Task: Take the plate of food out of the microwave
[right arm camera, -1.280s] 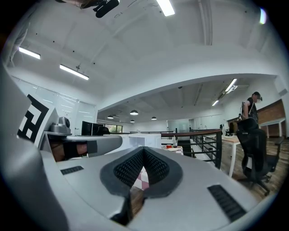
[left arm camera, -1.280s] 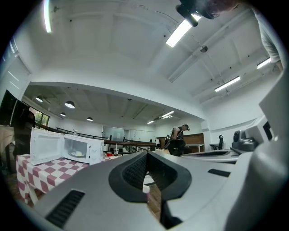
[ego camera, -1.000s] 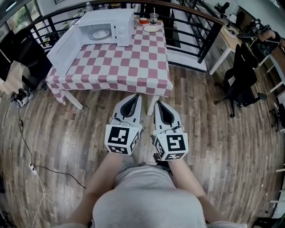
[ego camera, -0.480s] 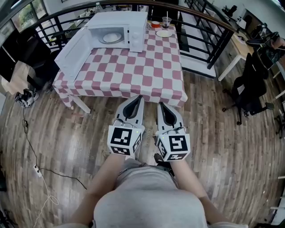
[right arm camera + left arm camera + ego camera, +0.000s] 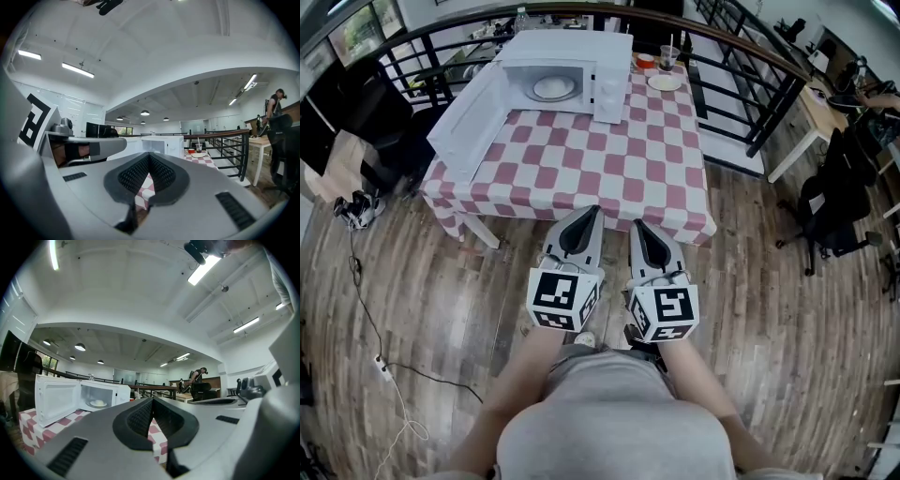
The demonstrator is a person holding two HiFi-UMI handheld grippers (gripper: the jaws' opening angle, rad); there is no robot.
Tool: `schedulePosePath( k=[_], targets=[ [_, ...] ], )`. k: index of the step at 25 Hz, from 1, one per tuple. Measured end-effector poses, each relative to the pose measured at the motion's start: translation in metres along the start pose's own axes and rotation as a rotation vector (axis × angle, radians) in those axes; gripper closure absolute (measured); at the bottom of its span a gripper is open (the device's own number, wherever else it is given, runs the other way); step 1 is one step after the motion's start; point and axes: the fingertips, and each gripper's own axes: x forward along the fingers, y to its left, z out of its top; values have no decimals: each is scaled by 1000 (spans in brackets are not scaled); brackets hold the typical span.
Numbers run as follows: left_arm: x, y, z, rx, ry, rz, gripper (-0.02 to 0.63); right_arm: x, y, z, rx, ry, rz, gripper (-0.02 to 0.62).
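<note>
While my left gripper (image 5: 593,212) and right gripper (image 5: 634,225) are closed empty, the plate of food (image 5: 554,88) lies far ahead inside the microwave (image 5: 610,67).

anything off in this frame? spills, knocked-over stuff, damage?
Nothing stands out. The microwave has its door swung open, and the plate of food sits flat inside. The cup and small plate at the far corner of the table look upright, no spill visible. The left gripper and right gripper are shut, empty.
</note>
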Motion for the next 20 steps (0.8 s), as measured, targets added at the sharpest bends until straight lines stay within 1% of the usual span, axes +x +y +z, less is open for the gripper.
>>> schedulePosePath(
  k=[6,9,14,20],
  targets=[
    [6,37,4,-11,-3,4,606,35,15,1,-5,8,-2,571],
    [9,50,5,-18,-11,11,606,47,22,3,-24,6,10,571],
    [14,66,6,-16,-20,17,606,63,29,5,-45,5,30,571],
    [19,79,8,-13,-17,28,606,78,33,7,-43,4,43,571]
  ],
)
